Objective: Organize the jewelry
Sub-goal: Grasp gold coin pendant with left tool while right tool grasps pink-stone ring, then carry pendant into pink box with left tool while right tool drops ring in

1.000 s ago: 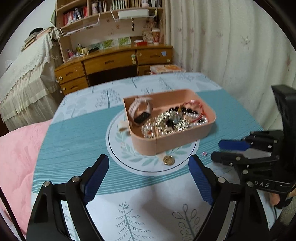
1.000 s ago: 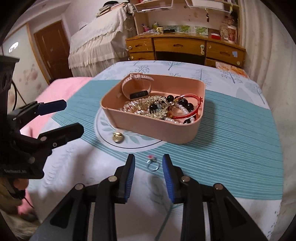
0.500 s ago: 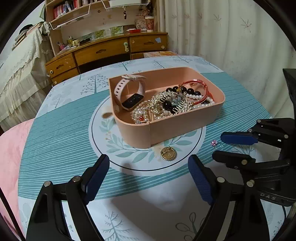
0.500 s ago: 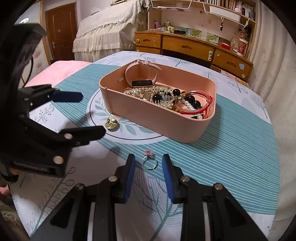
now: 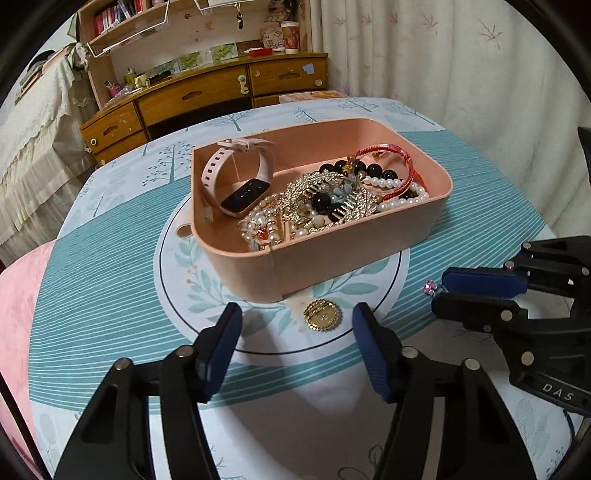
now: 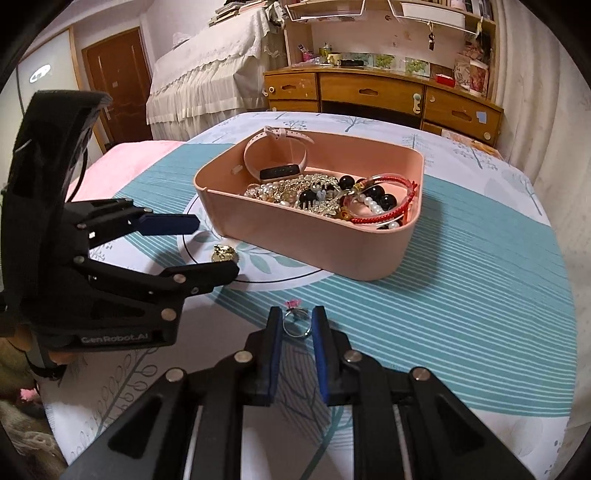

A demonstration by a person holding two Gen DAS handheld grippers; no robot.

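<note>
Ring (image 6: 295, 323) with a pink stone lies on the tabletop (image 6: 480, 280), just near of the pink tray (image 6: 314, 236), sitting between the fingers of the right gripper (image 6: 296, 325). That gripper is narrowed to a small gap around the ring; whether the pads (image 6: 275, 343) actually touch the band, cannot tell. Ring not lifted. From the left wrist view the ring's pink stone (image 5: 429, 287) shows just at the right gripper's tips (image 5: 439, 295).

Gold brooch (image 5: 322, 315) lies on the tabletop just near of the tray (image 5: 332, 258), touching nothing. Left gripper (image 5: 295, 336) is wide open, holding nothing, its fingers either side of the brooch and a little nearer.

Tray sits mid-tabletop on the round leaf print. Inside: pink watch (image 5: 240, 181) standing up at the far left, a heap of gold and pearl pieces (image 5: 317, 206) in the middle, black beads (image 5: 373, 170) and a red bracelet (image 5: 399, 170) to the right.

Beyond the tabletop: wooden desk (image 5: 207, 96) with shelves (image 5: 122, 14) above, curtain (image 5: 443, 66) far right, bed (image 6: 207, 74) far left.
</note>
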